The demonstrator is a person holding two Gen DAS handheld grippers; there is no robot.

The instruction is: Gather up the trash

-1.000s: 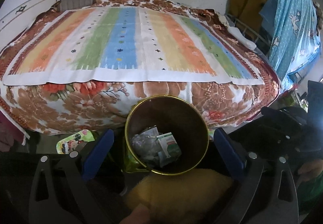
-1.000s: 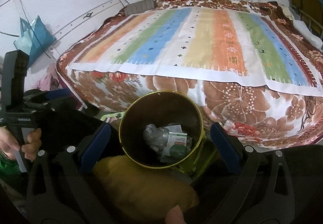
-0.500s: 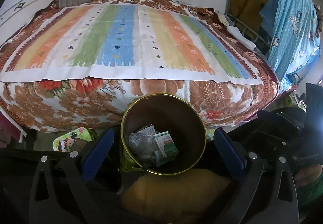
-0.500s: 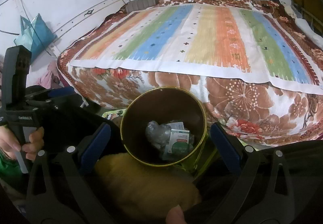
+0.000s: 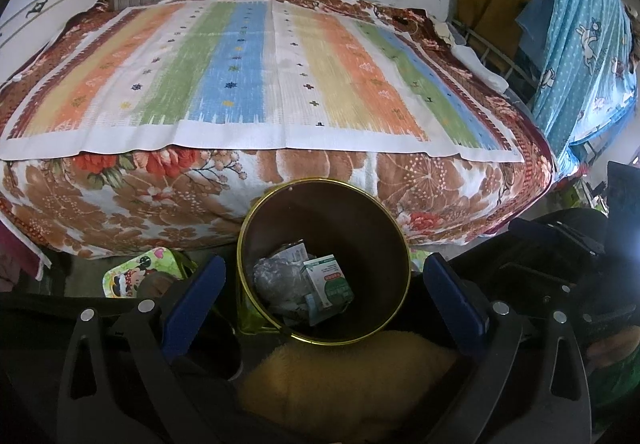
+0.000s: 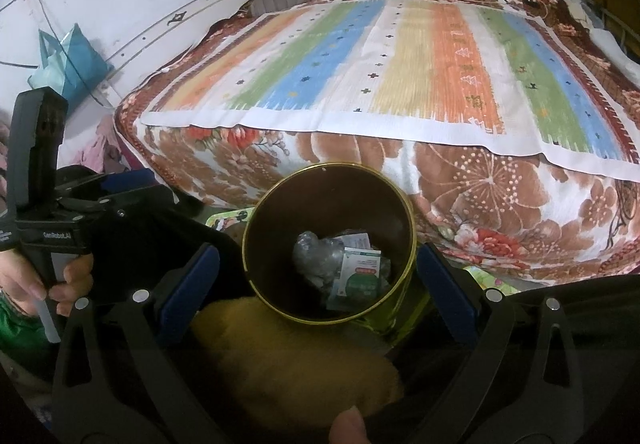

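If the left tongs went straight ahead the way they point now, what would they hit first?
Probably the gold-rimmed bin, centred between the open left tongs, then the bed's floral side behind it; depth is unclear.

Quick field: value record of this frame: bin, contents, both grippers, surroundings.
bin: round, dark inside, gold rim, on the floor at the foot of the bed
contents: crumpled clear plastic, green-and-white carton, other scraps
left gripper: jaws wide open either side of the bin, holding nothing
right gripper: jaws wide open either side of the bin, holding nothing
bed top: striped mat, no trash seen on it
foreground: yellow fuzzy object beside the bin
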